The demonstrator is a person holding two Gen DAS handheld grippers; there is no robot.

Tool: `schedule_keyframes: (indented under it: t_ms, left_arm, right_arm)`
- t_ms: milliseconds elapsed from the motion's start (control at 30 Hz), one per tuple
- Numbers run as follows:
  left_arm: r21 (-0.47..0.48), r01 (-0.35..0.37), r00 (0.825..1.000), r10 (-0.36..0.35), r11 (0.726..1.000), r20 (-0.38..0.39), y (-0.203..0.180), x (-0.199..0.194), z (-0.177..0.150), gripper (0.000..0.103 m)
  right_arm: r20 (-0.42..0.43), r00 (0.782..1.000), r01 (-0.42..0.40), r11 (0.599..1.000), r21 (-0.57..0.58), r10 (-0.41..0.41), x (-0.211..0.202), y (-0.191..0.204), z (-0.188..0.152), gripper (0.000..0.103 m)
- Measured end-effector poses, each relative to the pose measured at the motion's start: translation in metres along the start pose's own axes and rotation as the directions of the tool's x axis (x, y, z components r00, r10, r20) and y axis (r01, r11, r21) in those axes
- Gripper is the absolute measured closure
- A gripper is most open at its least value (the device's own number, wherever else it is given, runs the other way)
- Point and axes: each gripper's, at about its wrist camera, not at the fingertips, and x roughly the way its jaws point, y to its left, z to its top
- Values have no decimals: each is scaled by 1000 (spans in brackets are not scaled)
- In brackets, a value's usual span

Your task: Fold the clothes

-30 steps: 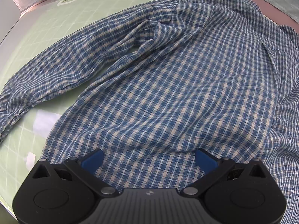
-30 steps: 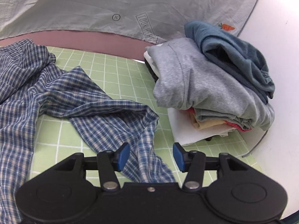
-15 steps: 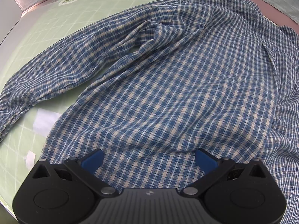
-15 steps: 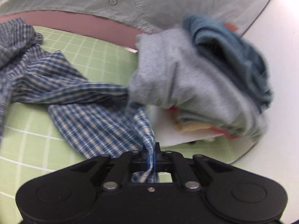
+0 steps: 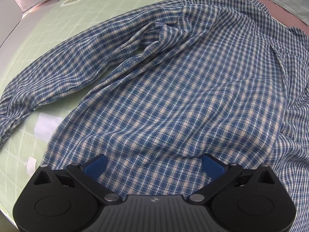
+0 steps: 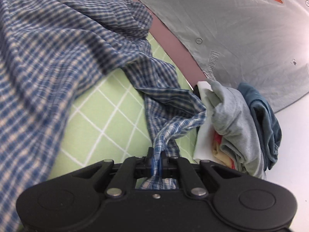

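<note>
Change since a second ago: our right claw (image 6: 156, 159) was open beside the shirt's sleeve end; its jaws have just been closing, and they now pinch that bunched sleeve end. The right view has rolled, so the mat's grid runs slantwise. Our left view matches the earlier one.

Item: shirt (image 5: 173, 89), blue-and-cream check, long-sleeved, rumpled. It lies spread on the green grid mat (image 5: 23, 61); in the left view one sleeve runs out toward 9 o'clock. In the right view the body fills 9 to 11 o'clock, and the other sleeve trails from 12 o'clock down to the claw.

Right claw: closed on the shirt, cloth poking out behind the pads.

Left claw (image 5: 153, 165): jaws wide apart over the shirt's body, gripping nothing.

Also present: pile of folded clothes (image 6: 241, 127) at 3 o'clock in the right view.
</note>
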Motion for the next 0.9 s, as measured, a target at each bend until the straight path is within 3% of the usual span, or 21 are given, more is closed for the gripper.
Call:
schedule_keyframes:
  t_ms: [100,200,333,400,500,600,733,833,900]
  left_arm:
    - [3,1,1000,-1,1000,2,1,0,0,0]
    - [3,1,1000,-1,1000,4,1,0,-1,0]
    - [4,1,1000,-1,1000,11,2,-1,-4,0]
    - [5,1,1000,-1,1000,13,1,-2,-5,0]
    - [8,2,1000,-2,1000,13,2,-3,-7,0]
    - [11,3,1000,-3,1000,14,4,-4,-7,0]
    - [11,3,1000,-3,1000,27,6,-4,-9,0]
    - [7,1,999,-2,1000,35,6,-5,-10,0]
    - [8,2,999,-2,1000,38,7,-5,-10,0]
  right_arm:
    - [-11,997,-73,997,31,73,-9,7,5,97]
    - [-24,988,-143,963,228,152,-10,-8,12,85]
    - [30,975,-204,834,513,220,-13,-52,17,63]
    - [62,976,-204,776,596,209,-13,-71,16,63]
    - [101,977,-202,677,708,186,-14,-99,15,52]
    - [37,983,-138,583,801,182,-2,-109,0,51]
    - [-99,956,-37,449,893,275,24,-108,-31,60]
    - [-131,929,-14,387,922,346,32,-97,-53,61]
    - [-120,927,-28,385,922,354,31,-93,-55,57]
